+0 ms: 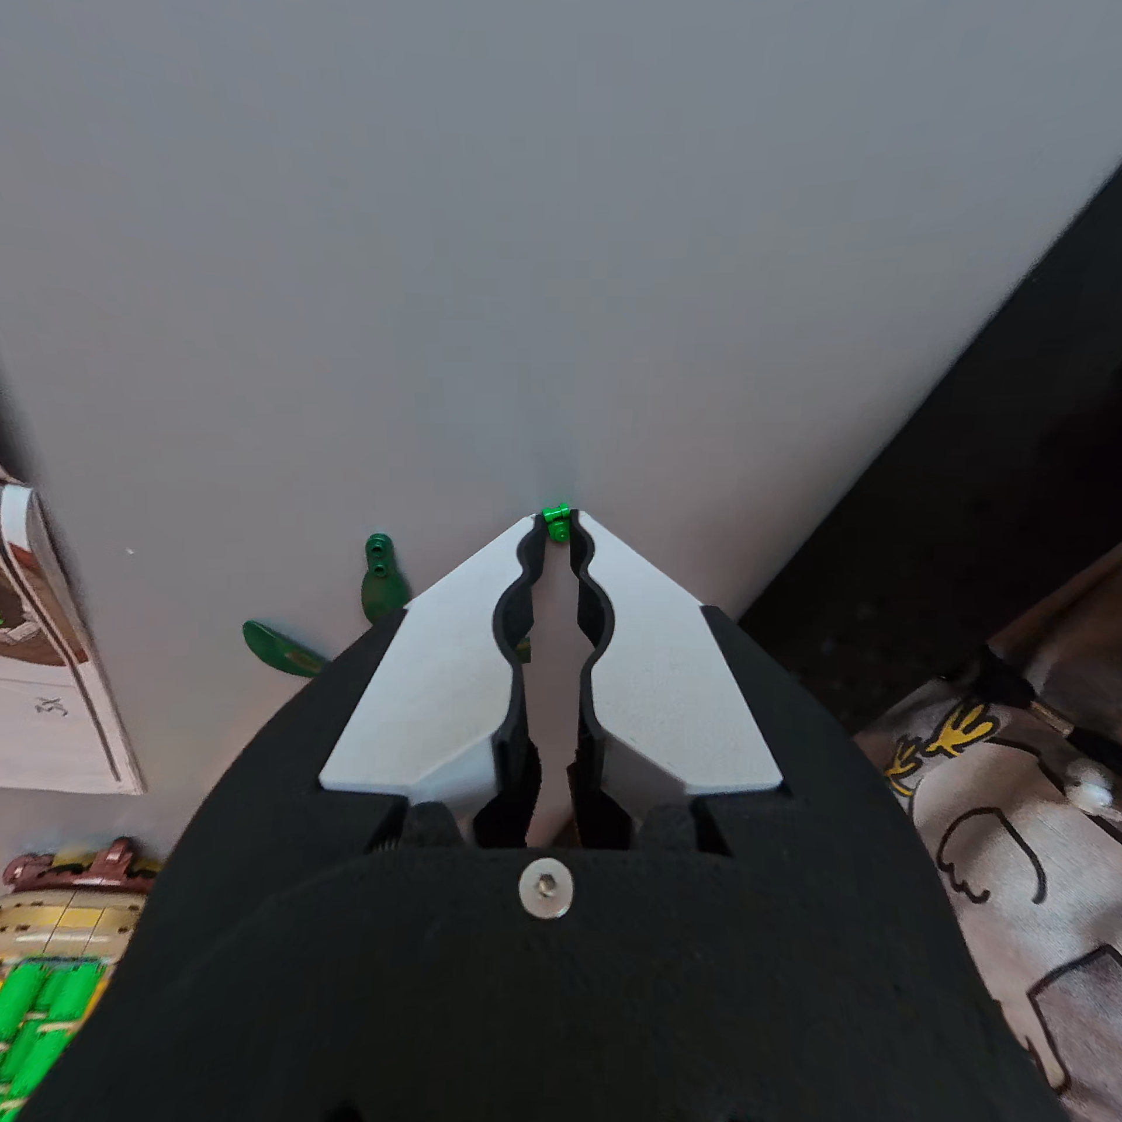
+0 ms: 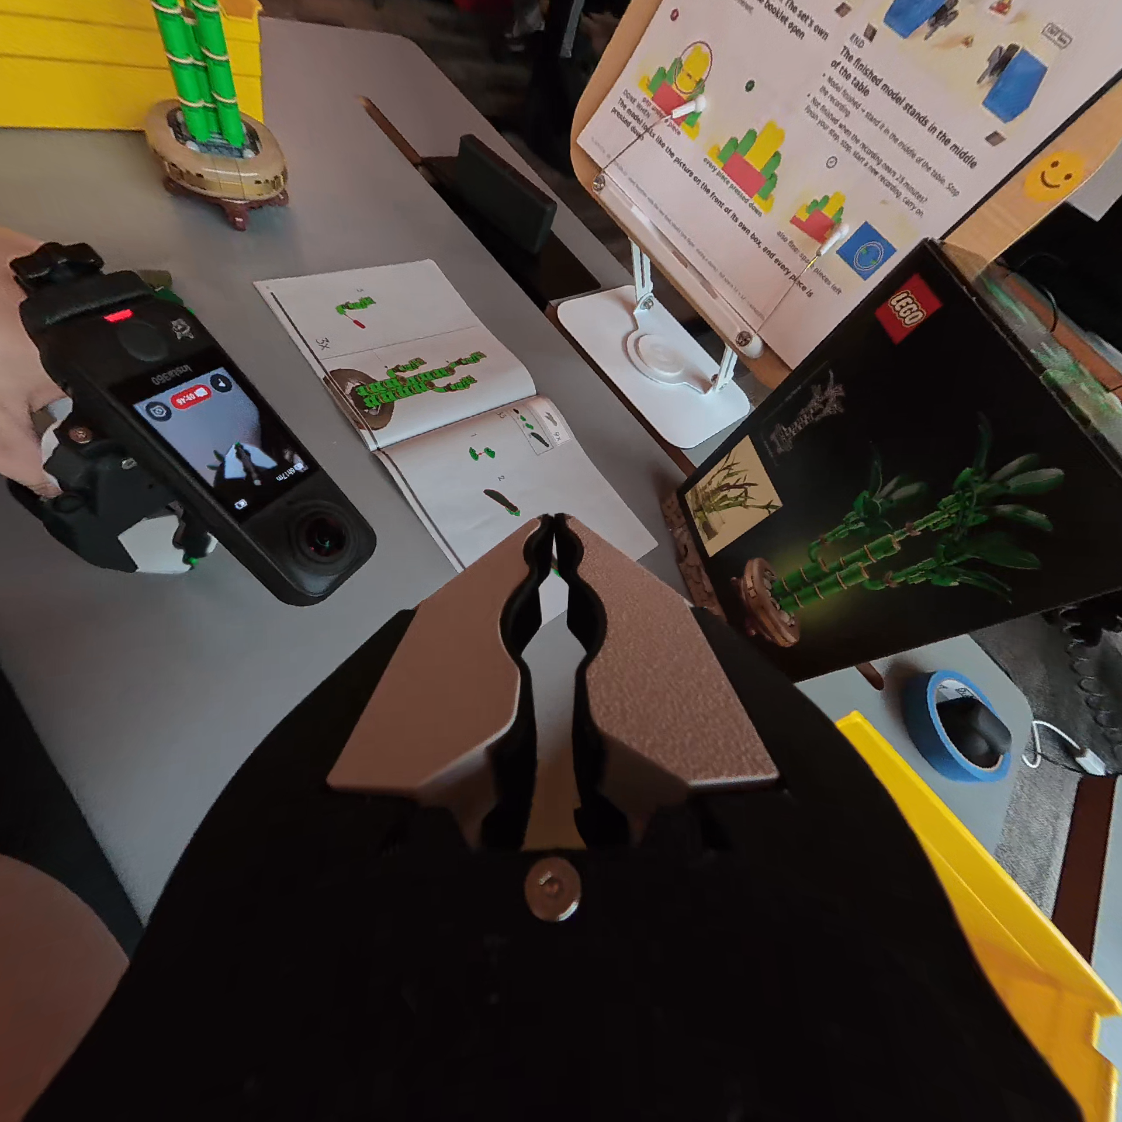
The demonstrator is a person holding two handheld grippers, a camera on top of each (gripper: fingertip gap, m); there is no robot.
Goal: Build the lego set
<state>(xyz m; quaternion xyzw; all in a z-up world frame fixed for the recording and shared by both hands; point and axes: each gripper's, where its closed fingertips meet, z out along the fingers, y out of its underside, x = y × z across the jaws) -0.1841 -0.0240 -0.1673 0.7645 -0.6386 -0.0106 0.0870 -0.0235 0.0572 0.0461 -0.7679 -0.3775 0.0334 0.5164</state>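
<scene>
A: The lego set's bamboo model stands at the upper left of the right wrist view, green stalks upright in a tan oval base on the grey table.

B: And the biggest thing there?

A: The black set box, propped at the right of the frame, tilted. Above it a board with a printed sheet sits on a white stand. The open instruction booklet lies flat at centre.

B: The grippers?

A: The right gripper fills the lower centre, its tips pressed together over the booklet's near edge; whether anything sits between them I cannot tell. The left gripper is at the left of that frame, carrying a camera.

B: What does it hold?

A: In the left wrist view the left gripper pinches a small bright green piece at its tips, at frame centre. Two dark green leaf pieces lie on the table just lower left of the fingers.
</scene>
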